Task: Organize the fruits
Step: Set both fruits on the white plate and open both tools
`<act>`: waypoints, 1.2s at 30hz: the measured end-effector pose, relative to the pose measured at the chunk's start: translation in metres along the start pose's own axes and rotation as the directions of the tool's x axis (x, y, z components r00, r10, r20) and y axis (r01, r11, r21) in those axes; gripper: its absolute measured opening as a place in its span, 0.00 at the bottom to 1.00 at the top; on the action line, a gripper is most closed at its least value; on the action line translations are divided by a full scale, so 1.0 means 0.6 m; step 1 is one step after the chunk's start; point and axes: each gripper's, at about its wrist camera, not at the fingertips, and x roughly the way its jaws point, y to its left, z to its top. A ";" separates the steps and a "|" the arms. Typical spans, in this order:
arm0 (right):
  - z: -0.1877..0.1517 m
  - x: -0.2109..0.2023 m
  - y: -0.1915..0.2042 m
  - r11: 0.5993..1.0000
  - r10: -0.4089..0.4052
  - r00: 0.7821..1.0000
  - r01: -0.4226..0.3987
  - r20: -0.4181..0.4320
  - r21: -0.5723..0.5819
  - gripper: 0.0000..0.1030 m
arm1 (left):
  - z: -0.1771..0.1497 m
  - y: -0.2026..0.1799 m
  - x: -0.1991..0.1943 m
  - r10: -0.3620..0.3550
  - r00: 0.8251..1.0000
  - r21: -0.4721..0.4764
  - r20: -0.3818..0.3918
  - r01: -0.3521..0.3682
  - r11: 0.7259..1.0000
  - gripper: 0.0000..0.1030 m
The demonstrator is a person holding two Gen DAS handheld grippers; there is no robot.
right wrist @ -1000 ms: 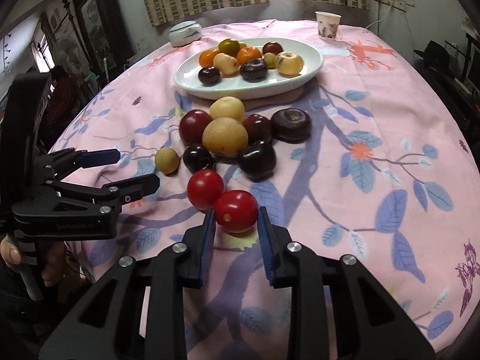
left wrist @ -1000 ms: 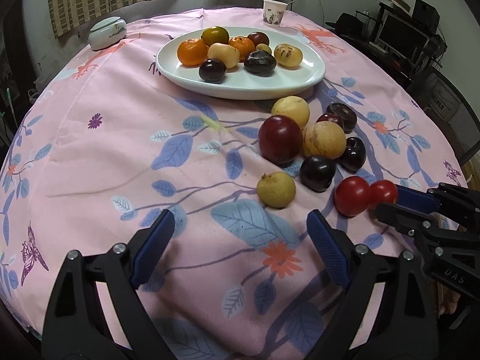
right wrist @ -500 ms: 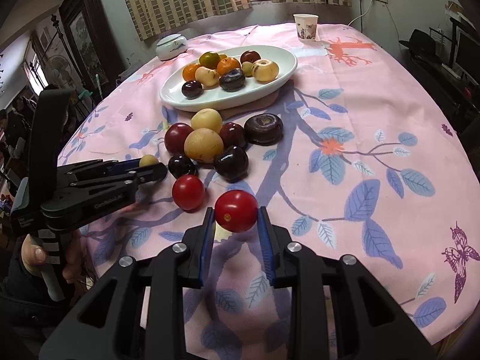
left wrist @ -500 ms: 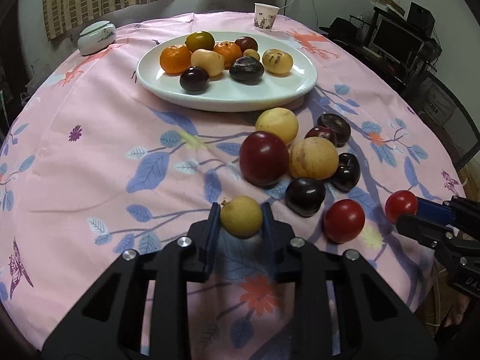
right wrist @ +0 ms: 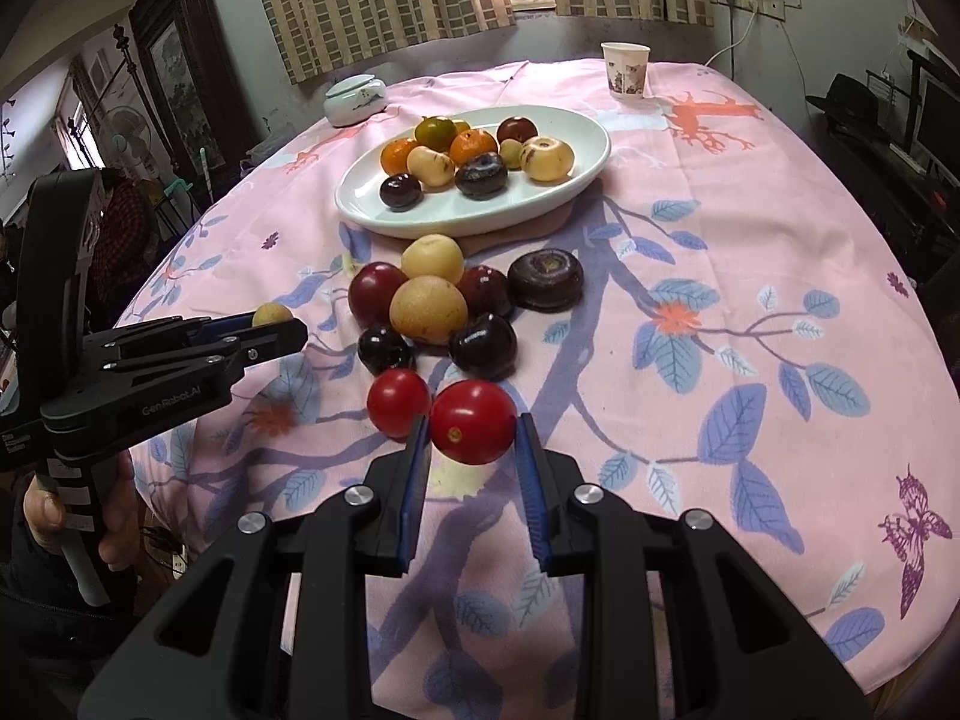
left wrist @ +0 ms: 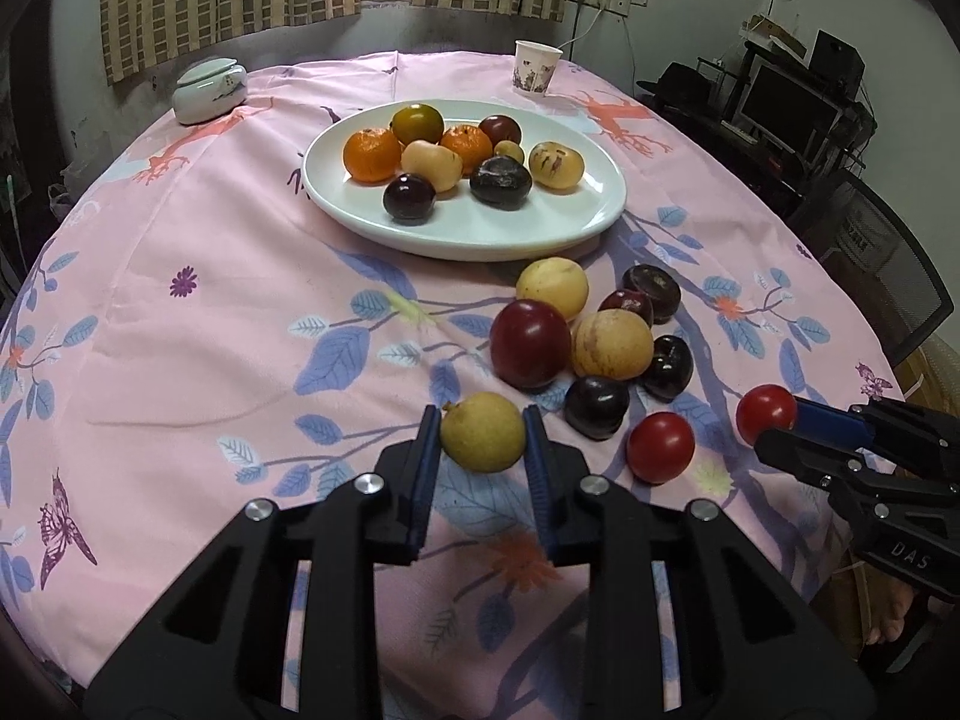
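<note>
My left gripper (left wrist: 482, 435) is shut on a small yellow fruit (left wrist: 483, 432) and holds it above the cloth; it also shows in the right wrist view (right wrist: 271, 315). My right gripper (right wrist: 472, 432) is shut on a red tomato (right wrist: 473, 421), lifted off the table; the tomato shows in the left wrist view (left wrist: 767, 414). A second red tomato (left wrist: 660, 447) lies on the cloth next to a cluster of dark plums and yellow fruits (left wrist: 611, 343). A white oval plate (left wrist: 480, 234) at the back holds several fruits.
A paper cup (left wrist: 534, 68) and a white lidded jar (left wrist: 209, 90) stand at the far edge of the round, pink-clothed table (left wrist: 198, 324). A chair and electronics stand to the right.
My left gripper closed on the yellow fruit and lifted it. My right gripper lifted the red tomato away from the second tomato. Both rose above the table.
</note>
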 end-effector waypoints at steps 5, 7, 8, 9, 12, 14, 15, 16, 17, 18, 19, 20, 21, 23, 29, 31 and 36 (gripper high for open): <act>0.039 0.007 0.001 1.000 -0.003 1.000 0.003 0.015 -0.017 0.28 | 0.048 0.009 -0.009 0.024 0.999 0.017 0.029 -0.024 1.000 0.27; 0.069 0.012 0.005 0.999 -0.011 1.000 0.012 0.024 -0.041 0.28 | 0.083 0.017 -0.008 0.026 0.999 0.020 0.037 -0.027 0.999 0.27; 0.085 0.015 0.006 0.999 -0.011 1.000 0.013 0.028 -0.051 0.28 | 0.103 0.022 -0.004 0.021 0.999 0.017 0.033 -0.022 1.000 0.27; 0.103 0.020 0.009 0.998 -0.011 0.999 0.013 0.031 -0.061 0.28 | 0.123 0.028 0.002 0.022 0.999 0.016 0.031 -0.022 1.000 0.27; 0.168 0.041 0.014 0.996 -0.015 0.998 0.020 0.056 -0.092 0.28 | 0.190 0.039 0.029 0.058 0.998 0.022 0.021 -0.058 0.998 0.27; 0.210 0.068 0.011 0.995 -0.014 0.998 0.020 0.061 -0.098 0.28 | 0.228 0.042 0.055 0.067 0.998 0.019 0.003 -0.067 0.998 0.27; 0.227 0.083 0.010 0.994 -0.022 0.998 0.028 0.061 -0.104 0.28 | 0.244 0.043 0.072 0.083 0.997 0.021 -0.005 -0.083 0.996 0.27; 0.242 0.101 0.009 0.993 -0.028 0.998 0.034 0.055 -0.112 0.28 | 0.257 0.043 0.089 0.098 0.995 0.023 -0.014 -0.098 0.995 0.27; 0.254 0.120 0.005 0.993 -0.033 0.998 0.038 0.046 -0.110 0.28 | 0.266 0.044 0.104 0.103 0.994 0.022 -0.026 -0.103 0.994 0.27; 0.263 0.138 0.001 0.994 -0.038 0.999 0.042 0.033 -0.105 0.28 | 0.274 0.046 0.120 0.107 0.993 0.018 -0.041 -0.106 0.994 0.27; 0.271 0.155 -0.004 0.994 -0.041 0.999 0.043 0.016 -0.103 0.28 | 0.280 0.048 0.135 0.108 0.993 0.015 -0.055 -0.107 0.994 0.27; 0.277 0.166 -0.006 0.994 -0.042 0.999 0.042 0.004 -0.102 0.28 | 0.286 0.050 0.146 0.106 0.992 0.011 -0.063 -0.105 0.994 0.27; 0.284 0.178 -0.010 0.994 -0.044 0.999 0.043 -0.006 -0.102 0.28 | 0.291 0.052 0.156 0.103 0.992 0.008 -0.069 -0.102 0.995 0.27; 0.295 0.194 -0.015 0.994 -0.046 0.999 0.044 -0.020 -0.104 0.28 | 0.300 0.052 0.171 0.101 0.992 0.007 -0.075 -0.101 0.995 0.27; 0.323 0.220 -0.025 0.995 -0.034 0.999 0.032 -0.023 -0.092 0.28 | 0.320 0.052 0.201 0.097 0.991 0.000 -0.092 -0.098 0.995 0.27; 0.327 0.227 -0.026 0.994 -0.042 0.999 0.039 -0.026 -0.098 0.28 | 0.322 0.049 0.207 0.095 0.991 0.000 -0.096 -0.095 0.995 0.27; 0.334 0.237 -0.024 0.993 -0.054 0.998 0.052 -0.019 -0.108 0.31 | 0.332 0.050 0.213 0.106 0.990 -0.001 -0.097 -0.107 0.994 0.43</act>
